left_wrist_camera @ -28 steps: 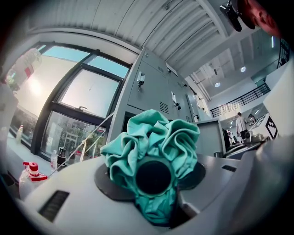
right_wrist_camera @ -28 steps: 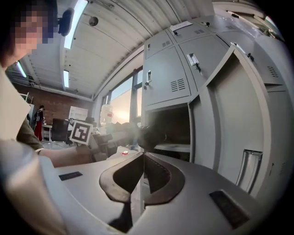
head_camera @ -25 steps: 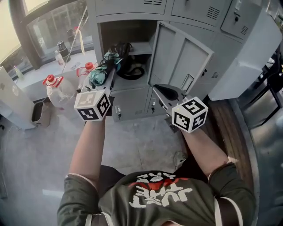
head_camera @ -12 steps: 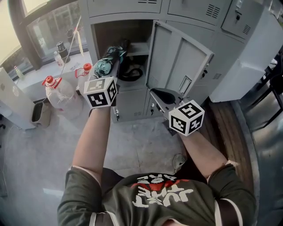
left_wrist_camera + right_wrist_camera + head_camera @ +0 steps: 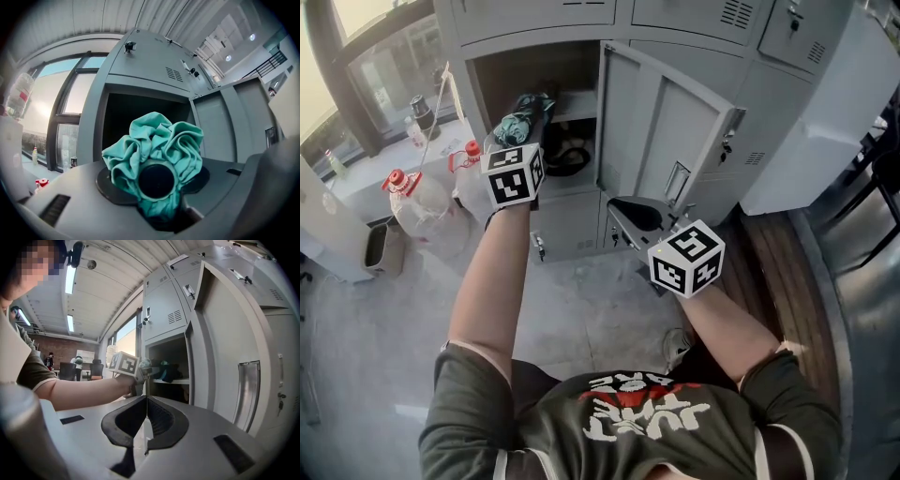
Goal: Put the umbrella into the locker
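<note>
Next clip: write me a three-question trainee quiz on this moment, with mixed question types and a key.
1. True or false: the right gripper holds the teal folded fabric umbrella.
2. Which gripper's jaws are together with nothing between them? A) left B) right
3. Fill in: the grey metal locker door stands ____.
Key: 1 false, the left gripper grips it; 2 B; 3 open.
</note>
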Available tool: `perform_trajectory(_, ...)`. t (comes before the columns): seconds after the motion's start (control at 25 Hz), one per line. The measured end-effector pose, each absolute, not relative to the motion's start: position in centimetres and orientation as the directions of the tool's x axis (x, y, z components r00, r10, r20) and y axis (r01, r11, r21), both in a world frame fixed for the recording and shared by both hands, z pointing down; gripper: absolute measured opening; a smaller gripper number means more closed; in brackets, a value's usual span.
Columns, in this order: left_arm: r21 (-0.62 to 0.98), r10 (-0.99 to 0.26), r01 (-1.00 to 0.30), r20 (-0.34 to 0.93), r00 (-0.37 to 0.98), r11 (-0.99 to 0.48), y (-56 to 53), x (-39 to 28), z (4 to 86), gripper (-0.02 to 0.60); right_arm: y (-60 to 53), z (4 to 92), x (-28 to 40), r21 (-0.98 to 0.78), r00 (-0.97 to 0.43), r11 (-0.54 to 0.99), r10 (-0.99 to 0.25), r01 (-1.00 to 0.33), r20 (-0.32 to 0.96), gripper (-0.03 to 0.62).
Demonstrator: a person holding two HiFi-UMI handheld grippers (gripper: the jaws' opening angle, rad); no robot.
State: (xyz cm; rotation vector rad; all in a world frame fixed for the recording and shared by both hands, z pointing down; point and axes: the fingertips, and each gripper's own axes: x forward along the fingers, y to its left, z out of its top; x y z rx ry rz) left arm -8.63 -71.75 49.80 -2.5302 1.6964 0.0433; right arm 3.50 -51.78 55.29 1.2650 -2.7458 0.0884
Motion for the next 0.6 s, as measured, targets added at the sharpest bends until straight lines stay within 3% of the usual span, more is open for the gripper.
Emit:
perform_trajectory(0.24, -0.067, -0.939, -0.938, -0.031, 0.342, -0.34, -75.9, -7.2, 49.8, 0.212, -51.7, 56.0, 4.3, -0.008, -0.657, 0.662, -0.743, -0.75, 0.129, 0.034)
perform_trajectory(0.6, -0.206, -0.954, -0.932, 0.096, 0.285, -0.299, -83.1, -4.1, 49.3, 0.213, -51.7, 57.2, 4.9, -0.009, -0.678, 0.683, -0.722, -0.73, 0.136, 0.034)
